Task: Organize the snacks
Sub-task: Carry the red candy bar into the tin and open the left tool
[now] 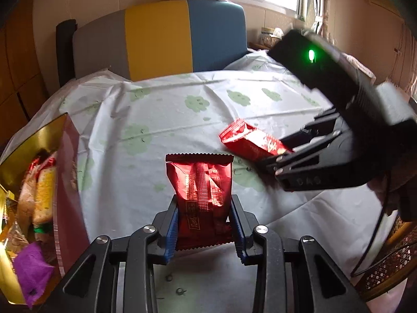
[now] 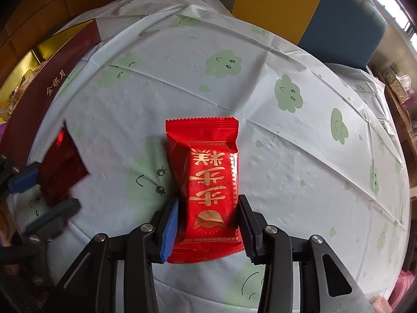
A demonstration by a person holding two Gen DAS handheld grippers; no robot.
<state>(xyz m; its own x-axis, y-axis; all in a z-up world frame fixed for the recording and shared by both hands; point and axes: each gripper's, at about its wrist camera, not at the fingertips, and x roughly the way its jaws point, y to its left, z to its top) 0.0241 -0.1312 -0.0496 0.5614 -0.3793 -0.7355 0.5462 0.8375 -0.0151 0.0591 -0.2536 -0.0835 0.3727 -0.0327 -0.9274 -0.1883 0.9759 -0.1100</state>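
My left gripper [image 1: 204, 199] is shut on a red foil snack packet [image 1: 200, 182], held upright above the tablecloth with its plain back side facing the camera. The right wrist view has this gripper [image 2: 56, 186] at the left edge with the dark red packet [image 2: 62, 161] in it. My right gripper [image 2: 208, 200] points steeply down, and both pads touch the sides of a red packet with gold characters [image 2: 211, 172] that lies on the cloth. In the left wrist view this right gripper [image 1: 271, 164] grips that packet [image 1: 247, 140] to the right.
A maroon box with gold lining [image 1: 67, 172] stands at the table's left edge [image 2: 39, 99], holding several snacks. The white tablecloth has green cloud prints [image 1: 182, 109]. A grey, yellow and blue chair back [image 1: 182, 39] is behind the table. A wicker chair [image 1: 385, 268] is at the lower right.
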